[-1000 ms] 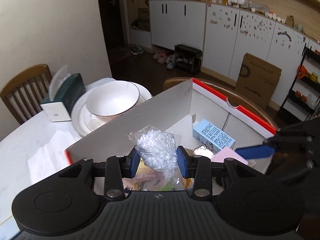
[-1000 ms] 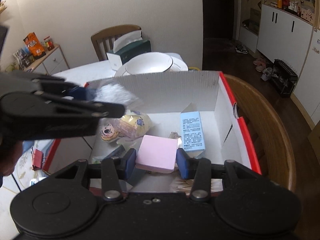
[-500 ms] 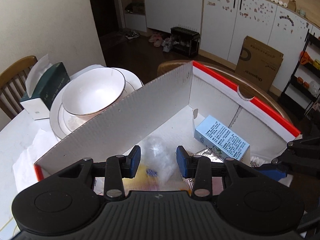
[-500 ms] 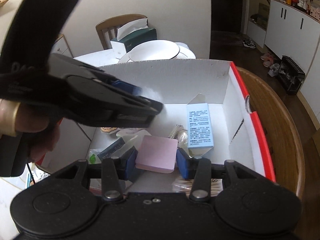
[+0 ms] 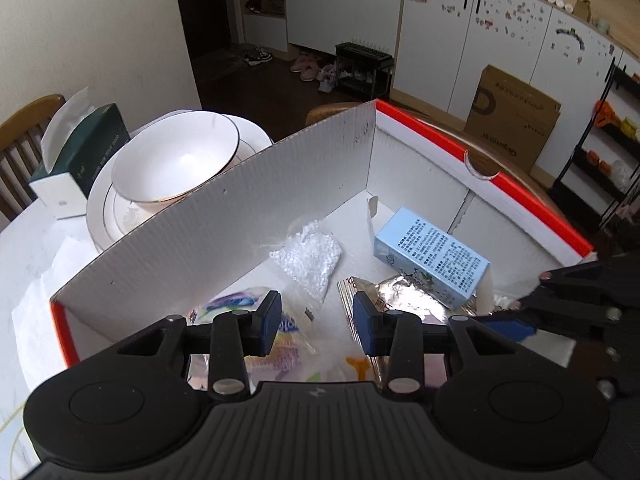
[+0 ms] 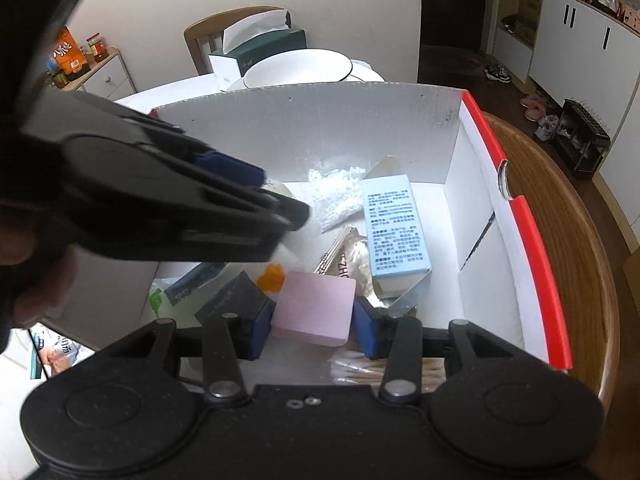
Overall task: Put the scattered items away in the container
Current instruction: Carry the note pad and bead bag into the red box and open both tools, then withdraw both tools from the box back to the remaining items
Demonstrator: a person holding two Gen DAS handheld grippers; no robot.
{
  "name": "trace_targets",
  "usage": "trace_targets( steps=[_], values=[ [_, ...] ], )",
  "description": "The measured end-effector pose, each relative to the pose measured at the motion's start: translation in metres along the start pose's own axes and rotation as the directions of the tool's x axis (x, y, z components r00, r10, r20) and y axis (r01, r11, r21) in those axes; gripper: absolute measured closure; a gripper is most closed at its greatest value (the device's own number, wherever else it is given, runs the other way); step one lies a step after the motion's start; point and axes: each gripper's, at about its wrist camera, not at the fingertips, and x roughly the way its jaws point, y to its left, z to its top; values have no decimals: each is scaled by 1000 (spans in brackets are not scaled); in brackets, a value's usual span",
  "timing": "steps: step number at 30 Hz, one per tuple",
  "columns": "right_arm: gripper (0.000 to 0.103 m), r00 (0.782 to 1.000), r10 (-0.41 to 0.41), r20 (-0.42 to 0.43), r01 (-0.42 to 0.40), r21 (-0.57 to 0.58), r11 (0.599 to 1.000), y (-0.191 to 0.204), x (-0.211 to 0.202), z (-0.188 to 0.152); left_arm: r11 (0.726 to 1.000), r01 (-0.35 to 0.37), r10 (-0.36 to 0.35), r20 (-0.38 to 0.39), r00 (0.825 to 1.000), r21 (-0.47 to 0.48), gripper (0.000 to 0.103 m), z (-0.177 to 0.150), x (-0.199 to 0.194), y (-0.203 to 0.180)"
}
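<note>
The white cardboard box with red rims (image 5: 240, 208) (image 6: 532, 236) holds several items. A clear bag of white beads (image 5: 308, 256) (image 6: 336, 192) lies on its floor, free of my grip. My left gripper (image 5: 316, 320) is open and empty above the box. My right gripper (image 6: 312, 320) is shut on a pink sticky-note pad (image 6: 316, 308) held over the box's near side. A light blue carton (image 5: 432, 256) (image 6: 394, 228), foil packets (image 5: 404, 296) and a snack bag (image 5: 240, 308) also lie inside.
A white bowl on plates (image 5: 176, 164) and a dark green tissue box (image 5: 76, 156) stand on the table behind the box. A wooden chair (image 6: 560, 240) curves around the box's right side. Cotton swabs (image 6: 360, 368) lie under my right gripper.
My left gripper opened and let the bead bag drop into the box, then moved over the box. My right gripper keeps holding the pink pad.
</note>
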Motion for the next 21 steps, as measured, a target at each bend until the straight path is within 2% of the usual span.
trace_targets(
  steps=[7,11,15,18,21],
  values=[
    [60,1000,4,-3,-4,-13,1000,-4,2,0,998,-1,3,34,999,-55,64,-13,-24,5],
    [60,1000,17,1,-17,-15,1000,-5,-1,0,997,-5,9,46,999,-72,58,-22,-33,3],
    [53,1000,24,8,-24,-13,1000,-7,-8,-2,997,-8,13,62,998,-80,48,-29,-43,2],
    [45,999,30,22,-30,-12,999,-8,-15,-2,996,-10,16,76,997,-85,46,-34,-50,2],
    [42,998,44,39,-43,-11,999,-10,-23,-4,996,-12,19,85,996,-93,41,-38,-57,1]
  ],
)
